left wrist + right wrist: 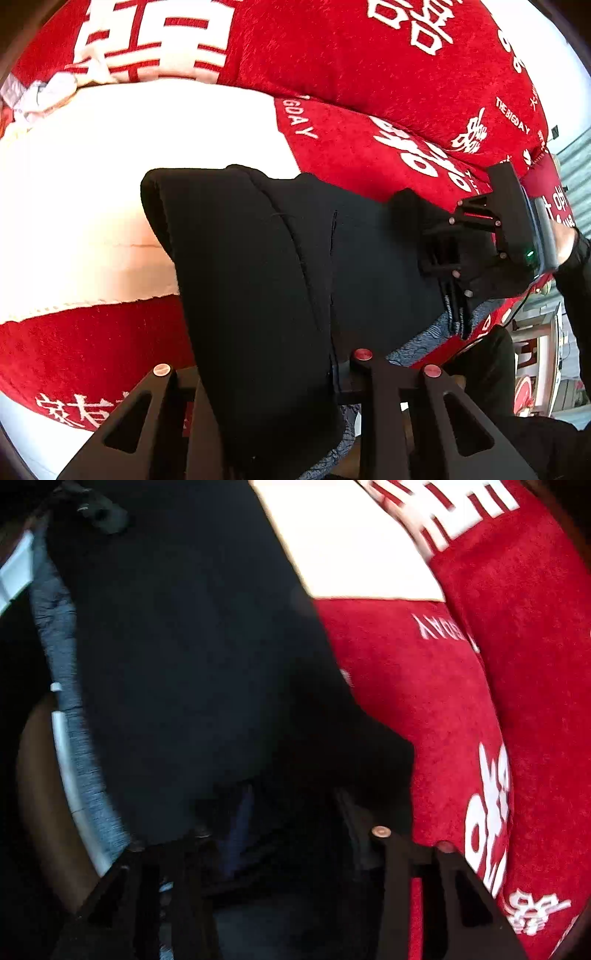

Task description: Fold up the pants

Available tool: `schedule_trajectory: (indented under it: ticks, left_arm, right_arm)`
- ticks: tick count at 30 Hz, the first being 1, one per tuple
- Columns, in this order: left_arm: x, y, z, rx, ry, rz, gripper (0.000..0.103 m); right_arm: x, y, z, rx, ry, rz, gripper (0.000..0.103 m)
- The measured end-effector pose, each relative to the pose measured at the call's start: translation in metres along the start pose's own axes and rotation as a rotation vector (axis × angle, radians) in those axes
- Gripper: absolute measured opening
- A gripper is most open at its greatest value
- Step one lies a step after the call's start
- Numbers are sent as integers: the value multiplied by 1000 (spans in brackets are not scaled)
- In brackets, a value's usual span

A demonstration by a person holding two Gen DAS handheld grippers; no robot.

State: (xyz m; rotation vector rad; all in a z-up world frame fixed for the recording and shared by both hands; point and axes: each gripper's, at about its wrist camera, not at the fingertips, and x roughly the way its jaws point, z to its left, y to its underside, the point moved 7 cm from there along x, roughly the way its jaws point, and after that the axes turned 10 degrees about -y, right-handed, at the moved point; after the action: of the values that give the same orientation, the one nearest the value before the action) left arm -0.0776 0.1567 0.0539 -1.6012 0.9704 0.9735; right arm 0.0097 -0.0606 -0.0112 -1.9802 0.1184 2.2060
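Black pants [258,258] lie folded lengthwise on a red blanket [351,66] with white lettering. At the bottom of the left wrist view my left gripper [271,369] is shut on the near end of the pants, and the fabric runs up from between its fingers. My right gripper [437,254] points down at the right edge of the pants. The right wrist view is dark and blurred. There the pants [184,646] fill the left and middle, and the right gripper [280,842] has its fingers apart just over the dark cloth.
The blanket has a large white patch [147,147] left of the pants. A crumpled pale cloth [40,96] lies at the far left. Grey patterned fabric [417,339] shows at the blanket's near edge. A person's dark sleeve [576,277] holds the right gripper.
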Motion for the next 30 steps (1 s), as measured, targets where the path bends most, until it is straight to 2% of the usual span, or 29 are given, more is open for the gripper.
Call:
schedule_trajectory:
  ticks: [2,5,9,12,14,15,17,18,19,22,24,26,28,30]
  left_arm:
    - [-5,-2,-7,15,-10,-9,26]
    - [-12,-7,-17,30,-16,-25,25]
    - [-29,-14,-34,62,-13,-59,23]
    - [-43,-17,-49,93,-10,-82,23]
    - [-50,-19,-61,112,-11,-94,22]
    - [-52,-21,-66,122,-11,-99,22]
    - [-56,-26,-78,142,-9,-109,21]
    - [-58,-27,-82,150,-7,-111,21]
    - [-60,-29,-87,159,-12,-115,21]
    - [-65,-32,-97,175,-14,-120,21]
    - [-65,-34,-103,183,-18,-117,21]
    - [-66,-39,-111,185,-13,-115,21]
    - [-71,-45,-121,190,0,-122,21]
    - [-76,-46,-130,205,7,-129,21]
  right_arm:
    - [-7,4,6,-36,-14,3,47]
    - [5,13,18,-84,-39,62,47]
    - [18,7,20,-100,16,29,64]
    - [6,2,15,-63,-17,31,65]
    - [-10,-4,24,-86,-56,-36,65]
    - [-10,-6,27,-98,-48,-54,65]
    - [14,3,22,-100,19,20,66]
    - [25,5,30,-106,41,36,72]
    - [19,3,31,-127,45,-4,73]
    - [-1,11,25,-55,2,-19,72]
    - [-19,21,36,-101,-26,-58,72]
    - [-17,34,51,-138,-46,-30,72]
    - [8,42,58,-186,23,27,72]
    - [17,40,66,-205,19,-3,87]
